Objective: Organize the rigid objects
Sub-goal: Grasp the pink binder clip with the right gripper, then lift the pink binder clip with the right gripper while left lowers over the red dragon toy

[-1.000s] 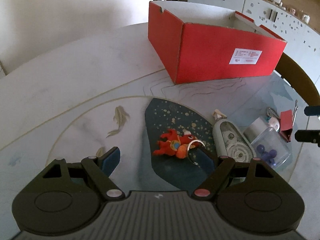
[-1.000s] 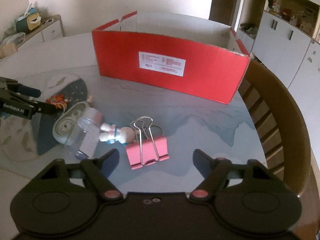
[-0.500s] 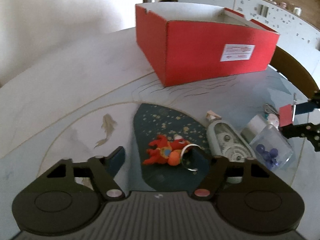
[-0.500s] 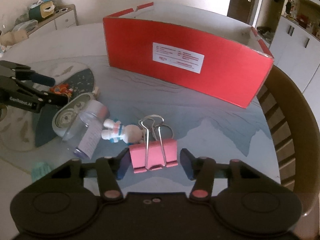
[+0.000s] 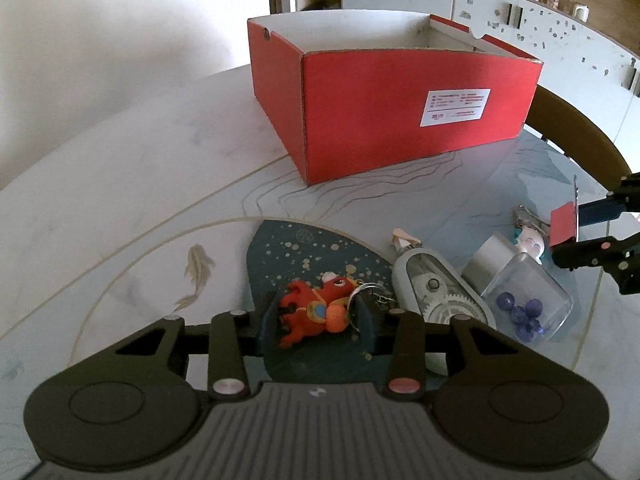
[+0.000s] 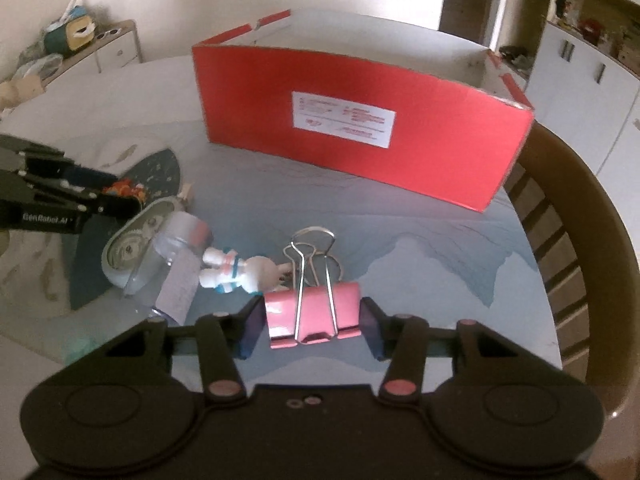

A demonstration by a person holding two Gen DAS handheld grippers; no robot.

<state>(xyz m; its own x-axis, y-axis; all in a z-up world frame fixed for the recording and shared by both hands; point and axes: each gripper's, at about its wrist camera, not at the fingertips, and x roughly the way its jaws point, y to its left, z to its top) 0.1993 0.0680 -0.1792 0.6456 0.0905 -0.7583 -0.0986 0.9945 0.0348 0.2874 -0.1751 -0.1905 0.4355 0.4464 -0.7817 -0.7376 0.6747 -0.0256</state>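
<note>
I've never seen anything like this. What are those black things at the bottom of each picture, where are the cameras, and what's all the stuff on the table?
No robot here: a person holds a black two-finger claw in each hand, and a wide-angle camera on each claw looks forward along its fingers. One picture comes from the left claw, the other from the right claw.

On the round patterned table stands an open red cardboard box. Nearer lie a grey correction-tape dispenser, a clear plastic jar with blue beads and a small white figurine.

The left claw has just been closing around a red toy keychain with a metal ring. The right claw has closed onto a pink binder clip. Both things are still on the table.
</note>
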